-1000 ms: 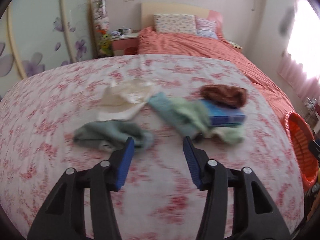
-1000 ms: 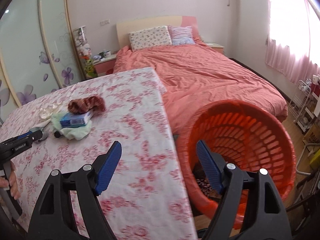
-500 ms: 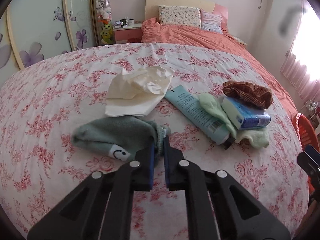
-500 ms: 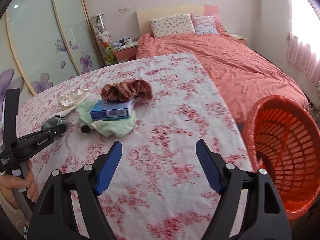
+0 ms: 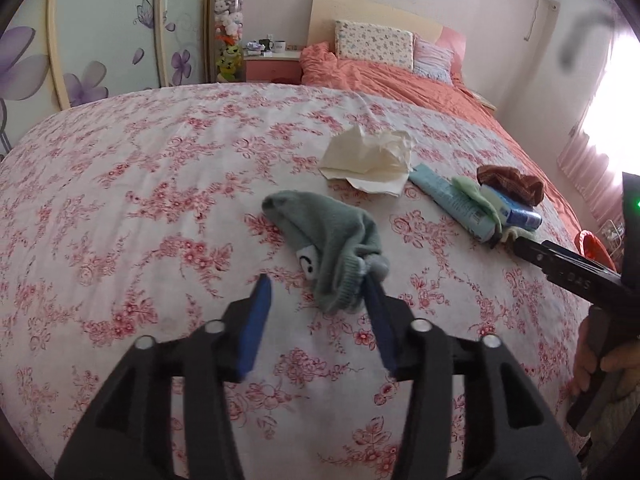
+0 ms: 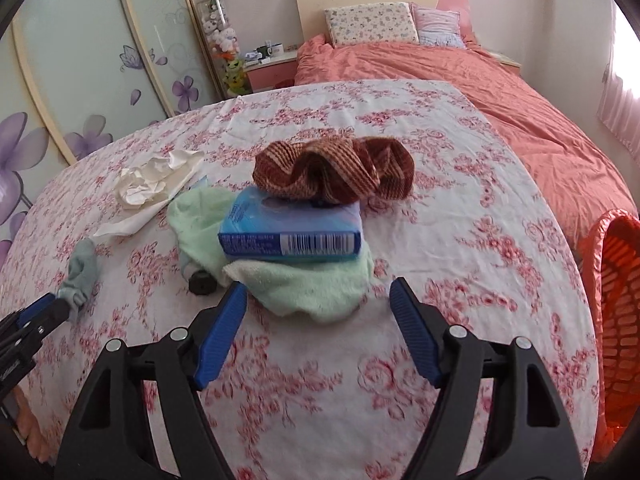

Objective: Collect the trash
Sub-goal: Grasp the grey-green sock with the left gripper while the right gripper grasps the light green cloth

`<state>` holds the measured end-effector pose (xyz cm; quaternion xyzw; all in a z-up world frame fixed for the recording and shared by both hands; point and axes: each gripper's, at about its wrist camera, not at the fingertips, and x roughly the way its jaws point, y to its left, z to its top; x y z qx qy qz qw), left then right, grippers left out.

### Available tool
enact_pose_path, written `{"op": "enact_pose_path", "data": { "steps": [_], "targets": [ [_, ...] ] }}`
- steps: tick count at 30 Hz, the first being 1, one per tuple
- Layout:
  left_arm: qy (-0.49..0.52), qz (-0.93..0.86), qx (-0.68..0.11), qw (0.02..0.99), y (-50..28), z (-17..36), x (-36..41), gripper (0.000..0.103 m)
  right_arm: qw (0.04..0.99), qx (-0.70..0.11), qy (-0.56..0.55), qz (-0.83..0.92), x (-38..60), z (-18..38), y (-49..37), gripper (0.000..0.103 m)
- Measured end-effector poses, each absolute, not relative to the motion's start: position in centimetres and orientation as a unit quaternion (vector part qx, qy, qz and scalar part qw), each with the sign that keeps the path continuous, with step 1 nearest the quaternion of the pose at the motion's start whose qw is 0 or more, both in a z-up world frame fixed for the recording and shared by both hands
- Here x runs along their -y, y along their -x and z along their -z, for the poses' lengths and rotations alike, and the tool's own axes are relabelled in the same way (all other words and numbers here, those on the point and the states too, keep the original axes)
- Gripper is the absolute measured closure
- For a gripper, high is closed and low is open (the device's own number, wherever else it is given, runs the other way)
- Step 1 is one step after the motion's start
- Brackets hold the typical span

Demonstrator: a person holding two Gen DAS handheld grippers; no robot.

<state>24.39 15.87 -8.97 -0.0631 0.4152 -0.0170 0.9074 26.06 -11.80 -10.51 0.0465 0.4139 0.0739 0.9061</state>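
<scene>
Half a second ago the left gripper (image 5: 316,300) had its jaws pinched together on the cuff of the grey-green knitted sock with a smiley face (image 5: 332,240); now the jaws stand wide, and the sock lies slack on the desk's pink-flowered white cloth (image 5: 140,200). Its bunched cuff touches the inner face of the right-hand pad at about 1 o'clock from the gripper. So that grasp has been let go, and the sock has been dragged and turned without leaving the cloth.

The right gripper (image 6: 320,312) has closed in on the heap: its jaws are wide and empty, the left pad just beside the hem of the pale green terry towel (image 6: 308,284). On that towel sits the blue wrapped packet with a barcode (image 6: 292,232), and at 12 o'clock a brown striped knitted cloth (image 6: 332,172) leans on the packet's top. A light blue squeeze tube with a black cap (image 5: 452,204) pokes out from under the towel, and the crumpled cream paper tissue (image 5: 368,156) lies at 10 o'clock from the heap.

The orange plastic mesh basket (image 6: 616,292) stands off the desk's edge at 3 o'clock. Nothing is held, so I judge collecting has yet to start in earnest; tissue, tube and packet look the likeliest trash.
</scene>
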Motion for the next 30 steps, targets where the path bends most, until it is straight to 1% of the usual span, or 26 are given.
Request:
{"op": "enact_pose_path", "data": {
  "steps": [1,2,3,4,5,6,7,9,16,17,19,20,21,24,29,30],
  "targets": [
    [0.064,0.018,-0.414,0.908,-24.4,8.8,-15.9,0.048,0.906,-0.414,-0.046,-0.076,11.6,10.5,-26.2,0.033],
    [0.066,0.018,-0.413,0.908,-24.5,8.7,-16.0,0.044,0.906,-0.414,-0.04,-0.073,11.4,10.5,-26.3,0.041],
    [0.068,0.019,-0.411,0.909,-24.5,8.6,-16.0,0.042,0.907,-0.414,-0.036,-0.073,11.2,10.4,-26.4,0.055],
    [0.07,0.019,-0.41,0.909,-24.6,8.5,-15.9,0.039,0.908,-0.412,-0.031,-0.07,11.1,10.3,-26.4,0.059],
    [0.072,0.018,-0.409,0.909,-24.7,8.5,-15.7,0.036,0.907,-0.412,-0.031,-0.076,11.2,10.3,-26.2,0.074],
    [0.073,0.017,-0.409,0.909,-24.9,8.4,-15.5,0.035,0.907,-0.412,-0.033,-0.079,11.3,10.3,-26.0,0.083],
    [0.073,0.016,-0.41,0.909,-25.1,8.5,-15.4,0.033,0.907,-0.413,-0.036,-0.082,11.6,10.3,-25.7,0.086],
    [0.07,0.007,-0.415,0.907,-25.7,8.7,-15.2,0.031,0.907,-0.41,-0.044,-0.082,12.4,10.3,-25.1,0.089],
    [0.085,-0.003,-0.435,0.897,-27.6,10.0,-15.1,0.031,0.916,-0.397,-0.049,-0.03,15.4,10.1,-23.4,0.089],
    [0.082,-0.003,-0.435,0.897,-27.7,10.0,-14.9,0.031,0.915,-0.398,-0.053,-0.036,15.7,10.2,-23.4,0.088],
    [0.076,-0.005,-0.435,0.897,-27.9,10.1,-14.7,0.031,0.913,-0.401,-0.062,-0.05,15.9,10.3,-23.4,0.08],
    [0.074,-0.006,-0.436,0.897,-27.9,10.2,-14.6,0.031,0.912,-0.401,-0.065,-0.053,15.9,10.3,-23.4,0.061],
    [0.074,-0.006,-0.437,0.896,-28.0,10.3,-14.6,0.031,0.912,-0.399,-0.069,-0.059,15.8,10.3,-23.4,0.047],
    [0.074,-0.007,-0.436,0.897,-28.2,10.3,-14.6,0.031,0.912,-0.398,-0.067,-0.073,15.3,10.2,-23.7,0.037],
    [0.073,-0.006,-0.434,0.898,-28.2,10.3,-14.6,0.031,0.909,-0.407,-0.051,-0.079,13.8,10.3,-24.4,0.023],
    [0.071,-0.006,-0.434,0.898,-28.3,10.4,-14.6,0.032,0.909,-0.409,-0.036,-0.071,13.2,10.5,-24.7,0.023]
  ]
}}
